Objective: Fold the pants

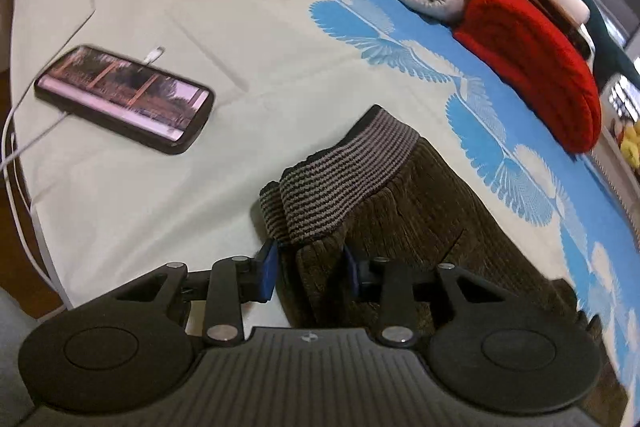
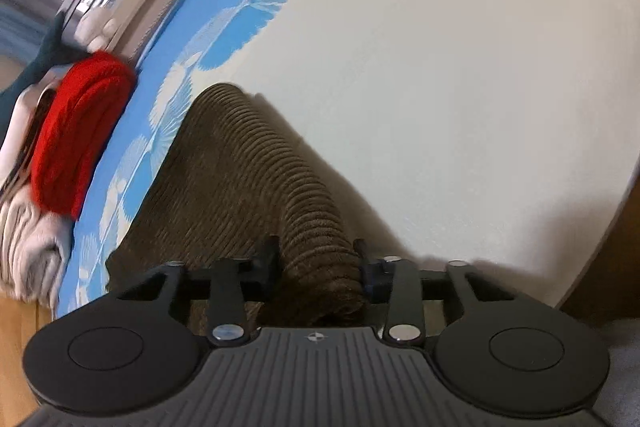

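Pants [image 1: 420, 211] pinched by 2 grippers; phone [image 1: 124, 99] (screen lit) nearby left

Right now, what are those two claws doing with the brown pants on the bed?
A person is folding the brown corduroy pants on the bed sheet. The left claw pinches the end with the striped waistband, and the right claw pinches a bunched fold of the other end. A phone lies nearby.
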`<state>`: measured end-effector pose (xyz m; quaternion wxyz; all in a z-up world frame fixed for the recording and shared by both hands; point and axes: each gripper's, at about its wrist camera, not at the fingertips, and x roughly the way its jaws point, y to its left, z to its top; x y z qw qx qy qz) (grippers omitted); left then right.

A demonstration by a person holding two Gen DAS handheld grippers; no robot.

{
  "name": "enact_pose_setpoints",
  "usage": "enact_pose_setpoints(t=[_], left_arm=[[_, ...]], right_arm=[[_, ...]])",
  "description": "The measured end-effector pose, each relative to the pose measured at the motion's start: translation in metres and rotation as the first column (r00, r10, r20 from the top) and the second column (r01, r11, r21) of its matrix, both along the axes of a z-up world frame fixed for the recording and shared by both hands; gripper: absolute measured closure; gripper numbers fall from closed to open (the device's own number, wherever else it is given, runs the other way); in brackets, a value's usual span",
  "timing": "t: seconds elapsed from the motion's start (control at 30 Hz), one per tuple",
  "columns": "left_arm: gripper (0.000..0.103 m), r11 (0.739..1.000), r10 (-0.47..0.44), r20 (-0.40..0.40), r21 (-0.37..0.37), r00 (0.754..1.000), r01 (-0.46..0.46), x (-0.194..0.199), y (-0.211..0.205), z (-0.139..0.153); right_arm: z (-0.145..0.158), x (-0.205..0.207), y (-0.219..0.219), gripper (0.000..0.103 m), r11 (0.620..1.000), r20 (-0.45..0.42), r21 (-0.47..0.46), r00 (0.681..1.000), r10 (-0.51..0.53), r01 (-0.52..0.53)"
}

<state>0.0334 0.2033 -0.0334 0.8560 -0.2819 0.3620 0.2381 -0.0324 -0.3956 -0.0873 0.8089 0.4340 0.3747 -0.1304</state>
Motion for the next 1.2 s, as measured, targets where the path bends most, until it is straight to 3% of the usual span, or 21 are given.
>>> enact_pose_setpoints(t=[0.1, 0.23, 0.43, 0.5, 0.53, 0.57, 0.7, 0.8, 0.87, 1.1, 1.13, 1.2], left_arm=[[0.065, 0.993, -0.093, -0.024, 0.077, 0.995, 0.095, 0.006, -0.017, 0.005], [0.065, 0.979, -0.201, -0.016, 0.016, 0.979, 0.201, 0.010, -0.032, 0.004], [0.064, 0.926, -0.375, 0.007, -0.039, 0.927, 0.375, 0.019, -0.079, -0.001], [0.059, 0.928, -0.369, 0.009, -0.050, 0.929, 0.369, 0.021, -0.083, -0.005], [0.057, 0.929, -0.366, 0.009, -0.056, 0.930, 0.366, 0.021, -0.082, -0.007], [0.052, 0.930, -0.360, 0.018, -0.066, 0.933, 0.361, 0.020, -0.079, -0.009], [0.028, 0.953, -0.283, 0.023, -0.107, 0.959, 0.284, 0.021, -0.065, -0.011], [0.017, 0.965, -0.236, 0.026, -0.110, 0.971, 0.237, 0.022, -0.058, -0.010], [0.015, 0.968, -0.222, 0.018, -0.115, 0.975, 0.222, 0.023, -0.054, -0.011], [0.014, 0.969, -0.232, 0.003, -0.081, 0.973, 0.232, 0.027, -0.057, -0.013], [0.014, 0.970, -0.232, 0.002, -0.081, 0.973, 0.231, 0.027, -0.056, -0.013], [0.014, 0.970, -0.231, -0.002, -0.085, 0.973, 0.230, 0.026, -0.057, -0.012]], right_arm=[[-0.001, 0.000, -0.011, 0.073, 0.999, -0.008, 0.044, 0.999, -0.032, 0.032], [0.007, 0.001, -0.033, 0.073, 0.991, -0.027, 0.055, 0.992, -0.120, 0.122], [0.021, -0.010, -0.078, 0.073, 0.965, 0.006, -0.010, 0.965, -0.262, 0.262], [0.013, -0.015, -0.092, 0.069, 0.957, -0.007, 0.027, 0.958, -0.288, 0.288], [0.007, -0.019, -0.097, 0.060, 0.949, -0.017, 0.069, 0.952, -0.307, 0.307], [0.000, -0.025, -0.102, 0.051, 0.936, -0.031, 0.122, 0.943, -0.330, 0.331], [-0.012, -0.044, -0.108, 0.042, 0.918, 0.015, 0.222, 0.940, -0.340, 0.329], [-0.012, -0.050, -0.102, 0.042, 0.931, 0.030, 0.202, 0.948, -0.317, 0.305], [-0.009, -0.048, -0.099, 0.041, 0.938, 0.029, 0.177, 0.951, -0.309, 0.299], [-0.005, -0.031, -0.082, 0.029, 0.964, 0.036, 0.101, 0.968, -0.249, 0.245], [-0.004, -0.030, -0.077, 0.030, 0.970, 0.039, 0.073, 0.971, -0.236, 0.233], [-0.002, -0.028, -0.070, 0.065, 0.971, 0.014, -0.013, 0.971, -0.237, 0.238]])
